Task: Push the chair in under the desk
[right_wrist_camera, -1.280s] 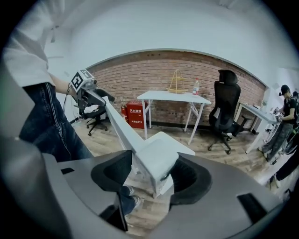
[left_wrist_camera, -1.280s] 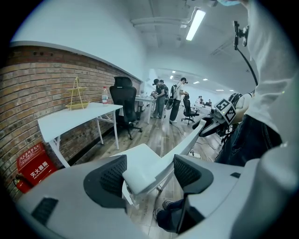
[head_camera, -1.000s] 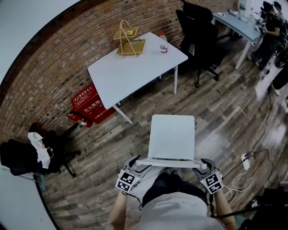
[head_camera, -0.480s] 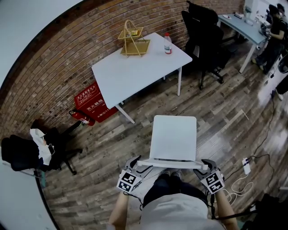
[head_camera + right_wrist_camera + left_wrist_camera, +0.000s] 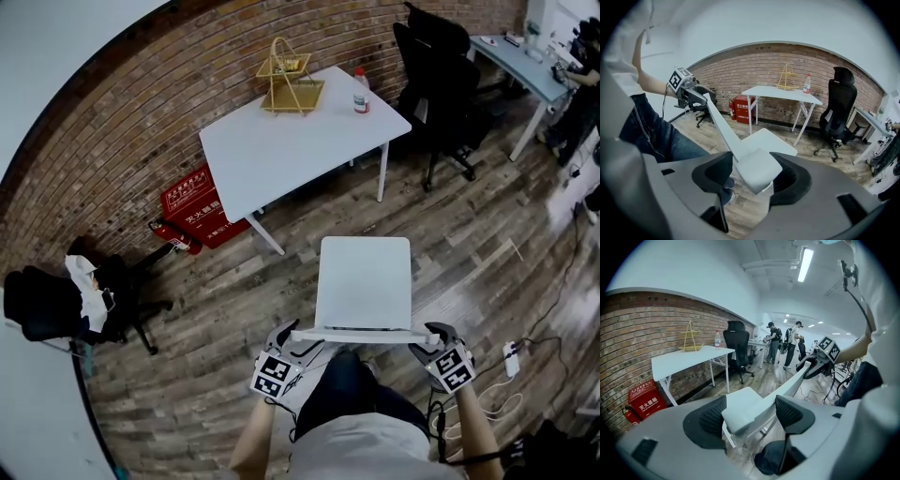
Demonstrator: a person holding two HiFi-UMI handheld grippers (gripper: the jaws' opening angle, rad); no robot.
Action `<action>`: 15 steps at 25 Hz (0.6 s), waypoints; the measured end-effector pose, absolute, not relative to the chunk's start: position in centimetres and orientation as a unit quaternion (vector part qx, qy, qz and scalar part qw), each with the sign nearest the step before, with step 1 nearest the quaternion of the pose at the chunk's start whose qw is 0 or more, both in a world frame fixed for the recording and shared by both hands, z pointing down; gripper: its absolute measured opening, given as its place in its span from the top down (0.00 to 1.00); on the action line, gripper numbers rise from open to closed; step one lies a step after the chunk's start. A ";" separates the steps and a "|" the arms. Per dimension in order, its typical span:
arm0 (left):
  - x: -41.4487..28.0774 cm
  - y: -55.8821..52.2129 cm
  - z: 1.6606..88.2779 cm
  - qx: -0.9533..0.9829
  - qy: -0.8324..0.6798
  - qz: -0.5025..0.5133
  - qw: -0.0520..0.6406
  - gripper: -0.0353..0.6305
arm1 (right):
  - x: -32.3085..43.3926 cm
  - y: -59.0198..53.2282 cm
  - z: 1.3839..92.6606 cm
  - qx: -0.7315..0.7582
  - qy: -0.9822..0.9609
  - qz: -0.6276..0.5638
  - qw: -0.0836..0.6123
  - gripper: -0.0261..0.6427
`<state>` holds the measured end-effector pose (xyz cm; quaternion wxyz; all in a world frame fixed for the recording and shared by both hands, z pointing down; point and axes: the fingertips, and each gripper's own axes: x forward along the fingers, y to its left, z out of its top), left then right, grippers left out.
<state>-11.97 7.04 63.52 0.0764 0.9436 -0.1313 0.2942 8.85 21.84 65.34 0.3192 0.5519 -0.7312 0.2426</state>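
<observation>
Chair (image 5: pixel 364 281) sits at the lower middle of the head view, on the wooden floor, its seat pointing up the frame toward the white counter (image 5: pixel 281 155), with a band of bare floor between the two, so it is not under the counter yet. My left gripper (image 5: pixel 298 337) is clamped on the left end of the backrest's top edge and my right gripper (image 5: pixel 425 337) on the right end; each gripper view shows the white backrest end sitting between the dark pads at a middling width, gripped, not loose. Compared with a second ago, the counter, with its wire rack (image 5: pixel 291 75) and bottle (image 5: pixel 360 91), has drifted rightward in the head view while the chair has kept its place in the frame, so the counter now lies less far off to the left of the seat. The strip of floor between the seat's front edge and the counter's near leg looks barely narrower than before. I read that as the chair being steered into line more than driven forward: the grip is sound and the heading is better, but nearly the whole push is left. The seat is aimed near the counter's right-hand leg, so I would watch that it clears it.
</observation>
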 end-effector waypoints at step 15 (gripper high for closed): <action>-8.2 1.2 63.5 0.941 -0.166 0.283 0.082 0.45 | 13.7 14.2 65.4 0.529 -0.747 0.231 0.329 0.58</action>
